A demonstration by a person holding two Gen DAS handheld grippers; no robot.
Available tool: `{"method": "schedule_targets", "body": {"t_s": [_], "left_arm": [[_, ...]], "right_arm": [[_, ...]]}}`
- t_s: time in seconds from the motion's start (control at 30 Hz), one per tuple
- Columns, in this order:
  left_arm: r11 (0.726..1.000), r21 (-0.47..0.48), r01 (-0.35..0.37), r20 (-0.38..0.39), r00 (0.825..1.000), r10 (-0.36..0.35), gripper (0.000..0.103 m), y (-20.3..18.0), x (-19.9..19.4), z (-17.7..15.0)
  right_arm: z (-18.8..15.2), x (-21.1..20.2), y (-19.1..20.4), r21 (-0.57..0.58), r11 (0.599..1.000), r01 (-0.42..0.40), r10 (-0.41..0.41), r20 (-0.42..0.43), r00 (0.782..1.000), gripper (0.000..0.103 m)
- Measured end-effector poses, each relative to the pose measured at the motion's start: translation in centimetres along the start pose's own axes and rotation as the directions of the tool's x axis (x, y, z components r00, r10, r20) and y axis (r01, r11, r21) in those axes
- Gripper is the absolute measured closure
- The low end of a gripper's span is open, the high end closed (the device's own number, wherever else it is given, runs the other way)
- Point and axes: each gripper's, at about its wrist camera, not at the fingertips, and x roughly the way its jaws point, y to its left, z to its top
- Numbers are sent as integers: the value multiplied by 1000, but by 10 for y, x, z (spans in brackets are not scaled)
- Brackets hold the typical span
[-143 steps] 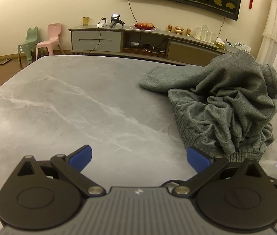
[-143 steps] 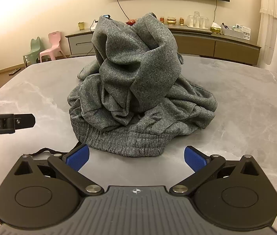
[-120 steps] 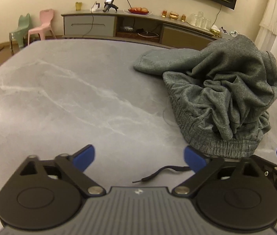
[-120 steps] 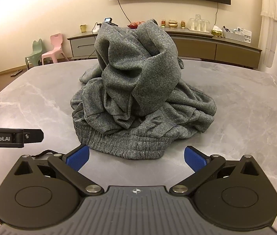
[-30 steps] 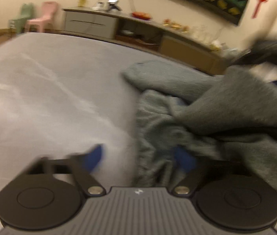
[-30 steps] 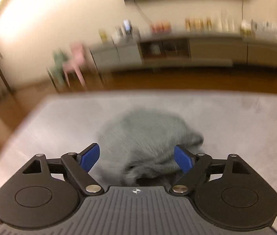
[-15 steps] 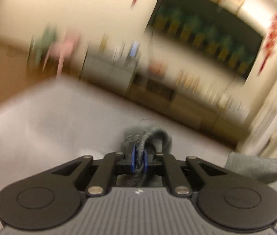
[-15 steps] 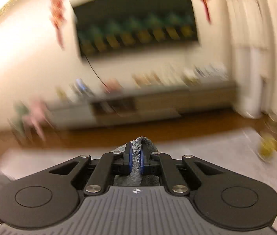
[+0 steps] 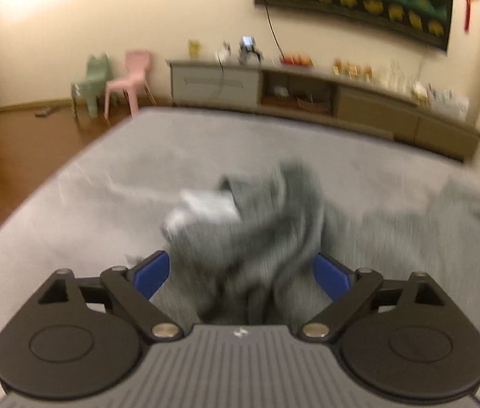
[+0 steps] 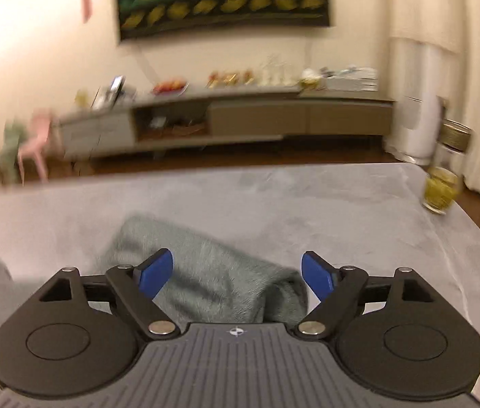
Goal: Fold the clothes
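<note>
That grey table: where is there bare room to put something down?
The table is bare along its far edge and to the right of the grey garment, up to the glass jar at the right corner. In the left view, its left side is bare too. The near middle is crowded with cloth.

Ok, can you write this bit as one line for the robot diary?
task: fold clothes | left gripper: opening, grey sweatpants between jaws | right gripper: opening, cloth unpinched | table: marble
</note>
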Motion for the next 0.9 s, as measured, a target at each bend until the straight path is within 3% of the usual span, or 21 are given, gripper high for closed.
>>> {"method": "schedule_targets", "body": {"t_s": [0.03,0.07,0.1,0.13,0.17,0.27,0.33,0.4,0.43,0.5,0.53,0.6,0.67,0.73,0.83,0.9], "left_arm": [[1000,18,-2,-10,1000,2,13,-4,5,-4],[1000,26,4,10,1000,-4,37,-4,5,0],[999,30,11,37,999,-12,56,-3,3,6],[999,35,18,64,998,-21,91,-1,1,11],[999,39,26,91,995,-29,96,0,-2,17],[997,17,77,194,978,-79,98,10,-16,44],[987,-54,149,275,953,-128,98,25,-38,79],[976,-128,175,326,937,-125,98,39,-47,116],[973,-156,169,323,940,-111,98,45,-43,129],[977,-161,139,224,969,-101,98,48,-13,145],[981,-144,127,149,983,-105,98,46,4,145],[993,-73,96,79,993,-90,98,37,19,130],[994,-44,96,41,995,-94,98,33,25,116],[987,-101,128,108,987,-117,98,43,8,121],[966,-160,202,261,953,-156,98,60,-30,155],[967,-158,199,333,933,-137,98,59,-40,183]], "right_arm": [[-4,11,1,-42,999,21,-22,-27,999,23],[-7,26,0,-75,996,46,-51,-55,997,50],[-8,34,-1,-79,996,46,-51,-75,996,68],[-5,38,-2,-52,998,19,-24,-87,996,90],[-3,41,-4,-25,1000,-6,4,-99,995,100],[27,6,-14,75,993,-88,88,12,996,101],[54,-37,-25,137,975,-174,152,159,975,101],[70,-72,-34,146,971,-189,143,278,950,101],[71,-73,-38,152,977,-152,103,289,952,101],[63,-57,-47,167,984,-60,17,246,969,101],[54,-42,-52,179,983,-46,10,192,981,100],[32,-13,-60,208,977,-37,24,66,998,100],[25,-11,-60,205,977,-57,49,46,998,100],[31,-25,-59,209,973,-98,78,103,992,100],[66,-48,-58,193,972,-133,85,239,967,101],[101,-58,-55,159,981,-114,60,309,949,101]]}}
